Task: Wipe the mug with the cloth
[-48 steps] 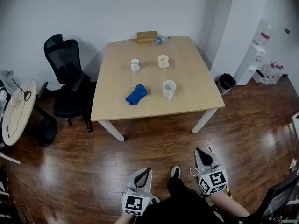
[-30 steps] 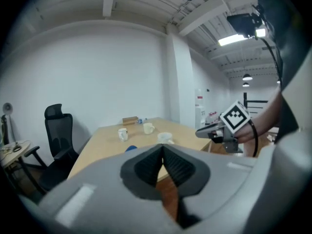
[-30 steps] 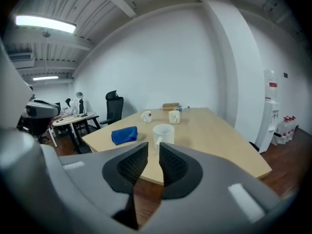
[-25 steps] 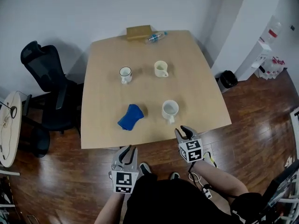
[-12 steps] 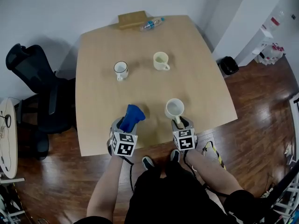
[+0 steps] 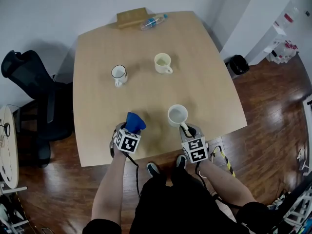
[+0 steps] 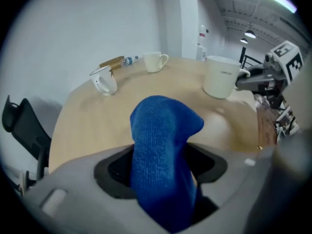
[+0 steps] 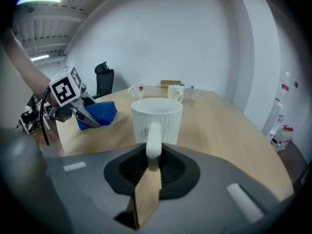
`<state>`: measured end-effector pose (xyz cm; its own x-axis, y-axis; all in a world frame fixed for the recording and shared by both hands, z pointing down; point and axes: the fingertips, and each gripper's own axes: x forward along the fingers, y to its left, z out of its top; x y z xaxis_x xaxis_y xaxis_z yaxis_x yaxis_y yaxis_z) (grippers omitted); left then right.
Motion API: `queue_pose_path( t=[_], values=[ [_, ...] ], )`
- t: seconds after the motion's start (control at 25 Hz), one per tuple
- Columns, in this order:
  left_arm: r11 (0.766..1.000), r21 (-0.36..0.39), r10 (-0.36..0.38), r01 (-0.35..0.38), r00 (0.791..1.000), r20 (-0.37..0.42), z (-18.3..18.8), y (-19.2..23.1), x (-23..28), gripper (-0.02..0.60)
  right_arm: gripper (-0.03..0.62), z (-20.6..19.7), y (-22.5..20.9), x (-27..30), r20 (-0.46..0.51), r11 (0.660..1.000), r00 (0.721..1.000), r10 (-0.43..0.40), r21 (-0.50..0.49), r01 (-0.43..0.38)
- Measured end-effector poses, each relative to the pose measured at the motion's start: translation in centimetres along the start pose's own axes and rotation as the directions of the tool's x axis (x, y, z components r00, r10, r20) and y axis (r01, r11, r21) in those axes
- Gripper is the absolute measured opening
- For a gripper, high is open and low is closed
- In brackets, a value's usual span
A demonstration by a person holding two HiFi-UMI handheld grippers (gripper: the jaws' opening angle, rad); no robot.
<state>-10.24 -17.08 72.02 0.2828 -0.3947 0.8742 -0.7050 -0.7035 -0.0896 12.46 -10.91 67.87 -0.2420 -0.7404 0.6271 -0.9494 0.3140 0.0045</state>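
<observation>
The white ribbed mug (image 6: 177,115) stands upright near the front edge of the wooden table (image 6: 214,82). Its handle points at me. My right gripper (image 6: 186,128) has that handle between its jaws, which are closing, and the pads (image 8: 168,167) sit against it in the right gripper view, below the mug (image 8: 157,123). The blue cloth (image 6: 135,121) is bunched up to the mug's left. My left gripper (image 6: 127,130) is around it, its jaws opening. In the left gripper view the cloth (image 7: 163,130) rises between the jaws with dark gaps on both sides.
Farther back on the table are a white mug with a dark rim (image 6: 118,73) and a cream mug (image 6: 163,62). A wooden box (image 6: 131,16) and a plastic bottle (image 6: 152,21) lie at the far edge. A black office chair (image 6: 29,96) stands left, a black bin (image 6: 238,64) right.
The person has walked up to the table. Both grippers have come forward over its front edge, the left one around the cloth, the right one onto the mug's handle. The cloth now stands bunched.
</observation>
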Motion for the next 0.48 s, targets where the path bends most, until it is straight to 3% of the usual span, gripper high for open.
queue_pose_path(
  t=[0.08,0.12,0.32,0.48],
  values=[
    [1.000,0.006,-0.006,0.006,1.000,0.020,0.0,-0.1,-0.1,0.278,0.046,1.1,0.1,-0.6,0.037,0.999,0.999,0.035,-0.008,-0.034],
    [1.000,0.020,-0.004,0.003,1.000,0.028,0.0,-0.2,-0.2,0.166,0.044,1.9,0.1,-0.9,0.058,0.999,0.997,0.053,-0.004,-0.052],
    [0.999,0.026,-0.040,0.040,0.999,0.035,-0.6,-0.5,-0.7,0.143,0.043,4.8,0.2,-1.7,0.102,0.988,0.987,0.128,0.075,-0.136],
    [0.999,0.010,-0.035,0.034,0.998,0.049,-0.7,-0.4,-0.8,0.147,0.043,4.2,0.2,-1.7,0.060,0.989,0.988,0.144,0.030,-0.146]
  ],
)
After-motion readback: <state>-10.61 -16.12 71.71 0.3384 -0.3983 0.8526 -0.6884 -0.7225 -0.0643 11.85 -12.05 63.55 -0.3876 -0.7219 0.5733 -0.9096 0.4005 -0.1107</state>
